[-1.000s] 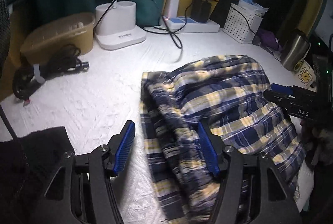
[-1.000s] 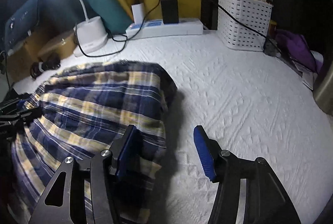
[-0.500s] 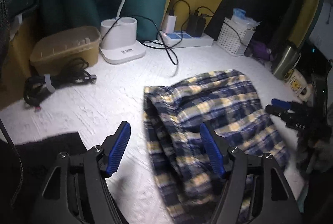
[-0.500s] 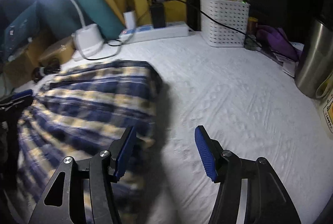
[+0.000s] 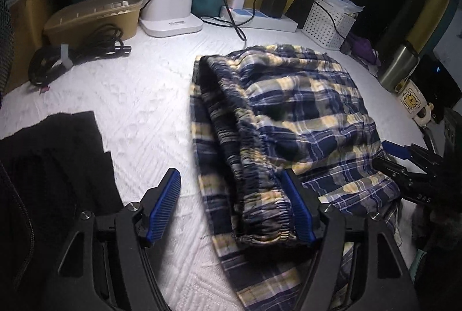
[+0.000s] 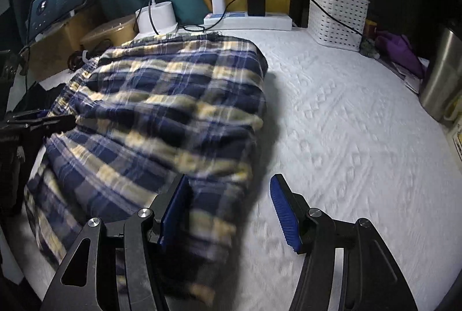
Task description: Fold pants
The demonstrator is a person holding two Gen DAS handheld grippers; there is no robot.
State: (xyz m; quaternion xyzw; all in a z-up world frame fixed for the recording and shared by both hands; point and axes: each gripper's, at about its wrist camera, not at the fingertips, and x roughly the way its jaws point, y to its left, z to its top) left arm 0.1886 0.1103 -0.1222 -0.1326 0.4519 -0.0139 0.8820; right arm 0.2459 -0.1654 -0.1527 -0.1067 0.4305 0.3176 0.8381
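The blue and yellow plaid pants (image 5: pixel 291 108) lie folded on the white textured cover (image 5: pixel 138 97), elastic waistband (image 5: pixel 245 166) on top along their left side. My left gripper (image 5: pixel 231 207) hovers over the waistband's near end with its jaws opening. The band lies between them beside the right pad (image 5: pixel 297 209), and the left pad is clear of it. My right gripper (image 6: pixel 229 212) is open over the pants' (image 6: pixel 173 97) near right edge, with fabric by its left pad (image 6: pixel 173 209). Each gripper shows in the other's view: right (image 5: pixel 404 166), left (image 6: pixel 43 120).
Along the back stand a white lamp base (image 5: pixel 170 10), a power strip (image 5: pixel 260 19) with chargers, a white basket (image 5: pixel 329 22) and a tan tub (image 5: pixel 95 19). A cable bundle (image 5: pixel 78 51) and black cloth (image 5: pixel 52 166) lie left. A steel flask (image 5: pixel 398 68) and mug (image 5: pixel 413 103) stand right.
The left jaws have spread wider, and the camera pulled back, then came in over the waistband again. The right gripper swung right, then back, so the pants' edge now lies between its fingers.
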